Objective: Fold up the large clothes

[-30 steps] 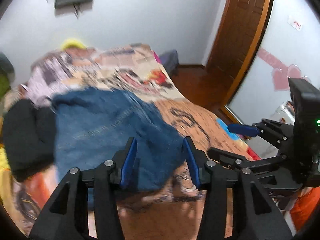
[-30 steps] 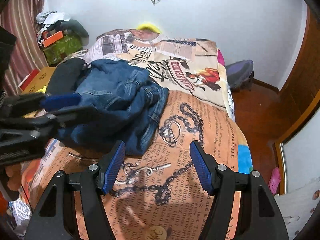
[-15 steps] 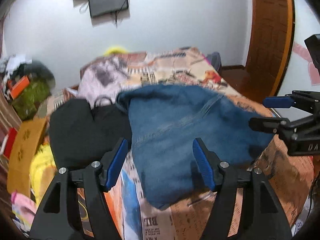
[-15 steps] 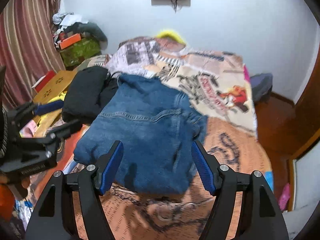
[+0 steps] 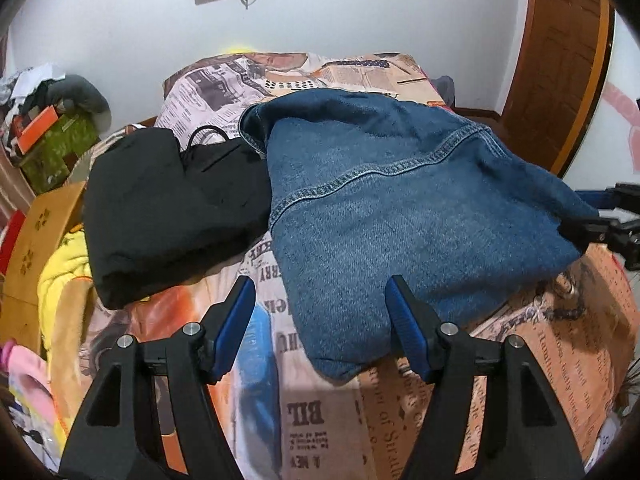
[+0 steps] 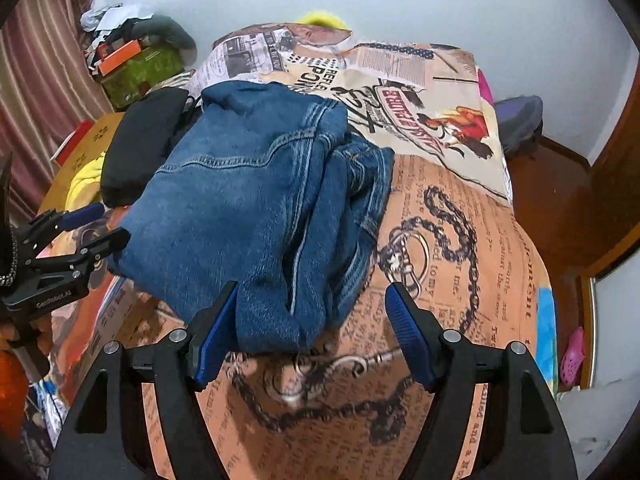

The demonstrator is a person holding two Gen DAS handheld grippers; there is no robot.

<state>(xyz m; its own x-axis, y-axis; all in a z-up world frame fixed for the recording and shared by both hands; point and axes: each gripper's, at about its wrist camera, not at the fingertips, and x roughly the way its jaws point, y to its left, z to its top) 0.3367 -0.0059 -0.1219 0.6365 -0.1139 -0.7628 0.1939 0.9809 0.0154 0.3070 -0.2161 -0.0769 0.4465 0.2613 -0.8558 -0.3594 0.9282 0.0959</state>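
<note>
Blue denim jeans (image 5: 400, 208) lie folded in a thick stack on the printed bedspread (image 5: 320, 420); they also show in the right wrist view (image 6: 256, 208). My left gripper (image 5: 324, 324) is open and empty, at the stack's near left corner. My right gripper (image 6: 312, 328) is open and empty, its fingers either side of the stack's near right corner. The left gripper also shows at the left of the right wrist view (image 6: 86, 230). The right gripper shows at the right edge of the left wrist view (image 5: 600, 212).
A folded black garment (image 5: 168, 208) lies left of the jeans. Yellow cloth (image 5: 60, 280) and a cardboard box (image 5: 36, 236) sit at the bed's left side. A wooden door (image 5: 560, 60) stands at the right. Clutter (image 6: 132, 52) is piled by the curtain.
Both grippers have swung round to face the jeans from the near side and moved closer. The jeans lie flatter and more squarely stacked than one second ago.
</note>
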